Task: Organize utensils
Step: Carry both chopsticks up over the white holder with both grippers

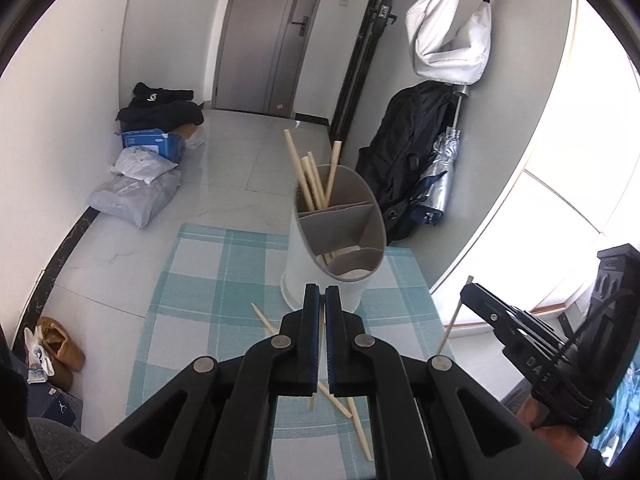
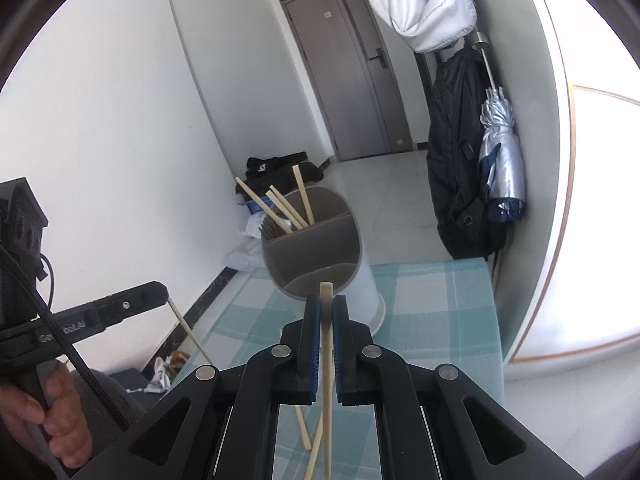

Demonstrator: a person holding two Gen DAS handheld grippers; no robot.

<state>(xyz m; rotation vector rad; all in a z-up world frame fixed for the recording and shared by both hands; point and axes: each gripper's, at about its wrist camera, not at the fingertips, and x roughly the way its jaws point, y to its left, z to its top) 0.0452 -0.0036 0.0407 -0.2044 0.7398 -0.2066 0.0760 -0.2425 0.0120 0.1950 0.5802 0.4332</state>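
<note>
A white utensil holder (image 1: 328, 248) with grey dividers stands on the checked tablecloth (image 1: 208, 280); several wooden chopsticks (image 1: 308, 176) lean in its far compartment. My left gripper (image 1: 322, 294) is shut on a thin chopstick (image 1: 316, 360) that hangs down between the pads, just before the holder. Loose chopsticks (image 1: 352, 412) lie on the cloth below it. My right gripper (image 2: 326, 304) is shut on a chopstick (image 2: 327, 360), its top end near the holder's (image 2: 320, 248) near rim. The right gripper (image 1: 466, 294) also shows in the left wrist view, and the left gripper (image 2: 164, 290) in the right wrist view.
The table's far edge lies just behind the holder. A black backpack (image 1: 408, 152) and a silver umbrella (image 1: 440, 184) lean on the wall at right. Bags and a blue box (image 1: 152, 144) lie on the floor at left. Shoes (image 1: 60, 344) sit by the table's left side.
</note>
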